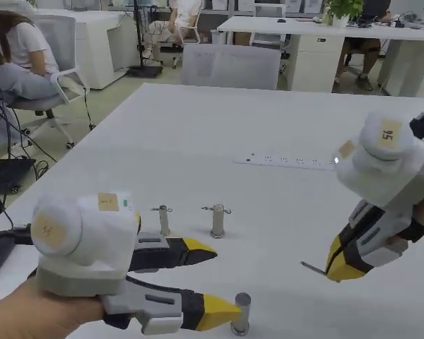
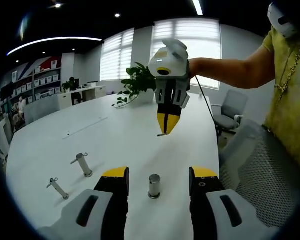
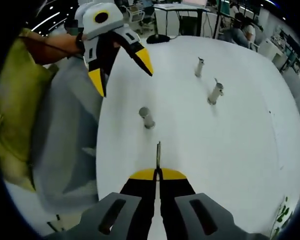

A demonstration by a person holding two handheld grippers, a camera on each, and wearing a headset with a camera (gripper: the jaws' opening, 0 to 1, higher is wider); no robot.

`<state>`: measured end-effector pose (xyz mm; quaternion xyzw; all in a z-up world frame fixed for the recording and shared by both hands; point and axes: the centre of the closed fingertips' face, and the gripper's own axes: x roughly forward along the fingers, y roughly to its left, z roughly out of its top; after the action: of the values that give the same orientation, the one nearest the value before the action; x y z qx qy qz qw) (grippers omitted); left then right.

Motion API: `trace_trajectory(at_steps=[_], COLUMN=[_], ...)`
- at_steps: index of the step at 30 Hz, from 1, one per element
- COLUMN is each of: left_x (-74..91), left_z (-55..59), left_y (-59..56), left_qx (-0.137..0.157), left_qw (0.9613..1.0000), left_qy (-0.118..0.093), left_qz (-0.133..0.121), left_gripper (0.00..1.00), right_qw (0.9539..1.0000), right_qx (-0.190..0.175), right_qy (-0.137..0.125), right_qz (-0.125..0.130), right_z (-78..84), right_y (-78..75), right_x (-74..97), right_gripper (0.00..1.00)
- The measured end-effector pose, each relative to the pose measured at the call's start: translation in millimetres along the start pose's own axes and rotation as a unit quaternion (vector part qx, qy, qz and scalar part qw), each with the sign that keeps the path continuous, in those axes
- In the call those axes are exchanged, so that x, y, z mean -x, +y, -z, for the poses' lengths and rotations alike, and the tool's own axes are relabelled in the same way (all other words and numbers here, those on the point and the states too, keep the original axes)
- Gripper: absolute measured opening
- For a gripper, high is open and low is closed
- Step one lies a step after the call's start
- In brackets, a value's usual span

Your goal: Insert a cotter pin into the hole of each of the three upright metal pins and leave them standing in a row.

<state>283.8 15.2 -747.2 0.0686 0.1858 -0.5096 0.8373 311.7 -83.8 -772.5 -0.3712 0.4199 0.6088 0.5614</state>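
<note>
Three upright metal pins stand on the white table. Two of them carry a cotter pin through the top and stand side by side; they also show in the left gripper view. The third pin is bare. My left gripper is open, with the bare pin just ahead between its jaws, untouched. My right gripper hovers to the right, shut on a thin cotter pin that points toward the bare pin.
A white power strip lies farther back on the table. A grey chair stands at the far edge and a potted plant sits at one end. A seated person is off to the left.
</note>
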Motion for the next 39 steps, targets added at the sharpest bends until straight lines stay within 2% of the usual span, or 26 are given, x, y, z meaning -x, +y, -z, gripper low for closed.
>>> trace_trajectory(at_steps=[8, 16, 21, 25, 28, 31, 32, 35, 39], left_x=[-10.1, -21.7, -27.1, -33.6, -37.8, -42.2, -44.0, -46.2, -45.8], left_z=[-3.3, -3.1, -5.0, -5.3, -7.0, -6.8, -4.5, -3.8, -4.0], left_y=[-14.3, -35.1, -40.3, -43.9, -48.1, -52.2, -54.0, -57.6, -58.0], left_qx=[-0.016, -0.061, -0.08, -0.108, -0.125, -0.158, -0.168, -0.184, -0.189], left_qw=[0.9996, 0.9967, 0.9949, 0.9917, 0.9891, 0.9838, 0.9818, 0.9785, 0.9774], left_qy=[0.0, 0.004, 0.003, 0.012, 0.011, 0.012, 0.018, 0.017, 0.016], left_qz=[0.024, 0.054, 0.062, 0.069, 0.077, 0.083, 0.086, 0.09, 0.092], left_gripper=[0.43, 0.32, 0.25, 0.22, 0.18, 0.12, 0.11, 0.08, 0.06], right_qw=[0.999, 0.9973, 0.996, 0.9951, 0.9942, 0.9934, 0.9932, 0.9926, 0.9914], right_qx=[0.025, 0.037, 0.046, 0.052, 0.054, 0.055, 0.054, 0.054, 0.052], right_qy=[0.022, 0.038, 0.047, 0.053, 0.057, 0.06, 0.061, 0.063, 0.069], right_qz=[-0.03, -0.051, -0.06, -0.066, -0.074, -0.08, -0.083, -0.089, -0.098], right_z=[-10.1, -16.3, -22.2, -24.6, -25.3, -25.7, -26.2, -26.3, -24.4], right_y=[22.8, 38.0, 46.5, 50.3, 53.7, 56.1, 56.8, 58.4, 61.8], right_x=[-6.8, -7.4, -8.9, -9.8, -9.8, -9.8, -9.7, -9.1, -9.6], right_gripper=[0.02, 0.02, 0.02, 0.02, 0.02, 0.02, 0.02, 0.02, 0.02])
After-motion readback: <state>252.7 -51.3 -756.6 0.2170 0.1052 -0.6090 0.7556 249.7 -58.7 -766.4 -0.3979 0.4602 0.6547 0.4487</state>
